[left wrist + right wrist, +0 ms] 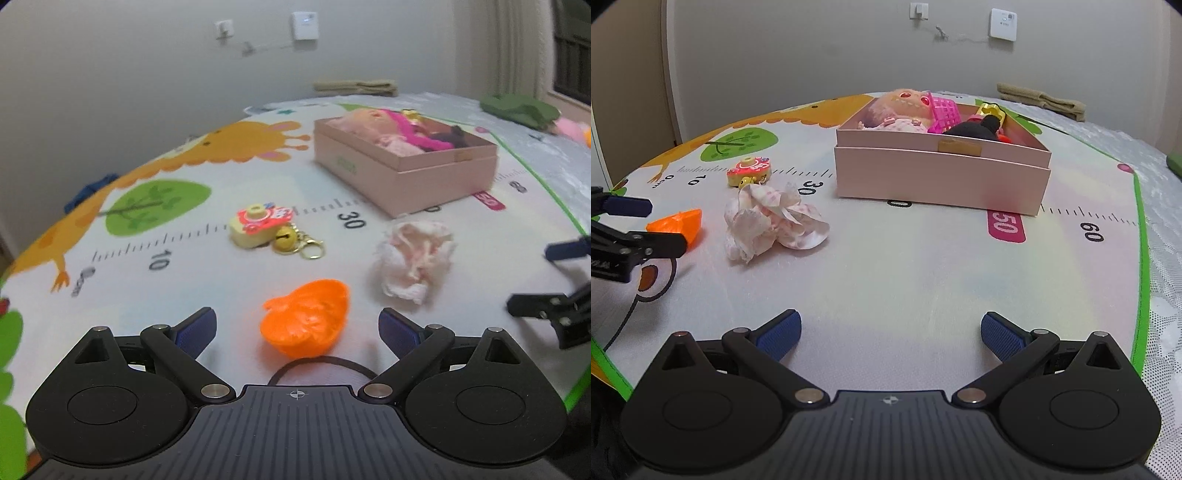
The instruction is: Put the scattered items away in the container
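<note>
- An orange shell-shaped toy (306, 318), hollow side up, is seen between the spread fingers of the left gripper (297, 328), long axis crosswise.
- The right gripper (891, 330) is held apart, nothing grasped.

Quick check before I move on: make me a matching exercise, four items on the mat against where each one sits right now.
Things:
1. orange toy
2. crumpled cloth
3. toy camera keychain
4. doll

Places:
A. inside the pink box
B. on the printed ruler, between the marks 10 and 30
C. directly ahead of the open left tool, between its fingers
D. on the mat, close in front of the box, near the mark 30

Pairs: 1-C, 2-D, 3-B, 4-A
</note>
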`<action>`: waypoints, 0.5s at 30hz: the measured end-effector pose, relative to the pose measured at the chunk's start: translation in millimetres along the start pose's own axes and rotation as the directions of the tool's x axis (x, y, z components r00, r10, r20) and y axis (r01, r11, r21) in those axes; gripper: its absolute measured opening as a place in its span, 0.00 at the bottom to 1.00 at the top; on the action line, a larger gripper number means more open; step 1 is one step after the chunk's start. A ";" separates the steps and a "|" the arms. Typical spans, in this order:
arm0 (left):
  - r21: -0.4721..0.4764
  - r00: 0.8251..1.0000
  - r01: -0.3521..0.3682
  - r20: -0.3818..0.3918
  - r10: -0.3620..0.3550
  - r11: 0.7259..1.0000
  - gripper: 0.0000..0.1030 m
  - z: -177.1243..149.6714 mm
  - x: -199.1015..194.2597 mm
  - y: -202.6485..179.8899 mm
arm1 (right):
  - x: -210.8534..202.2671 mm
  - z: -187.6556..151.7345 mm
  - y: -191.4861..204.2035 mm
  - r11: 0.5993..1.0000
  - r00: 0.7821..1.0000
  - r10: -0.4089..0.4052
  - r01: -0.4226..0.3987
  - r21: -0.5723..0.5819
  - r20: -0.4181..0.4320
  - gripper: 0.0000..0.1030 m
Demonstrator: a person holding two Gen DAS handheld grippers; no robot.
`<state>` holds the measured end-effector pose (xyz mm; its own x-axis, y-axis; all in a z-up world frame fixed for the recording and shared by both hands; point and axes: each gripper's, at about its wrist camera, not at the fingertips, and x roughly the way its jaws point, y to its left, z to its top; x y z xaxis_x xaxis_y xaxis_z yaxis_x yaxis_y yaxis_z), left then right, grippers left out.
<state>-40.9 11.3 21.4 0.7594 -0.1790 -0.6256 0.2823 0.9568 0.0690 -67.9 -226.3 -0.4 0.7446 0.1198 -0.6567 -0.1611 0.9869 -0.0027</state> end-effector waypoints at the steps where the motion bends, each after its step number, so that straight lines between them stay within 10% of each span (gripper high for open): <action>1: -0.018 1.000 0.002 -0.003 -0.002 1.000 0.84 -0.3 0.5 2.3 | -1.3 2.1 0.6 1.000 1.000 0.009 -0.009 -0.005 0.003 1.00; 9: -0.031 1.000 -0.014 0.000 0.014 0.999 0.62 -0.5 2.8 11.2 | -19.7 40.9 33.5 0.969 0.977 0.162 -0.130 -0.211 0.140 1.00; 15: -0.072 1.000 -0.013 -0.003 0.013 0.997 0.79 -0.9 -4.8 27.3 | 20.4 62.9 59.4 0.935 0.961 0.270 -0.249 -0.254 0.052 0.73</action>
<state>-37.3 38.5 25.5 0.7614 -0.1656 -0.6267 0.2294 0.9731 0.0216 -21.6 -158.5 33.5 0.7061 0.3874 -0.5928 -0.5006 0.8652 -0.0308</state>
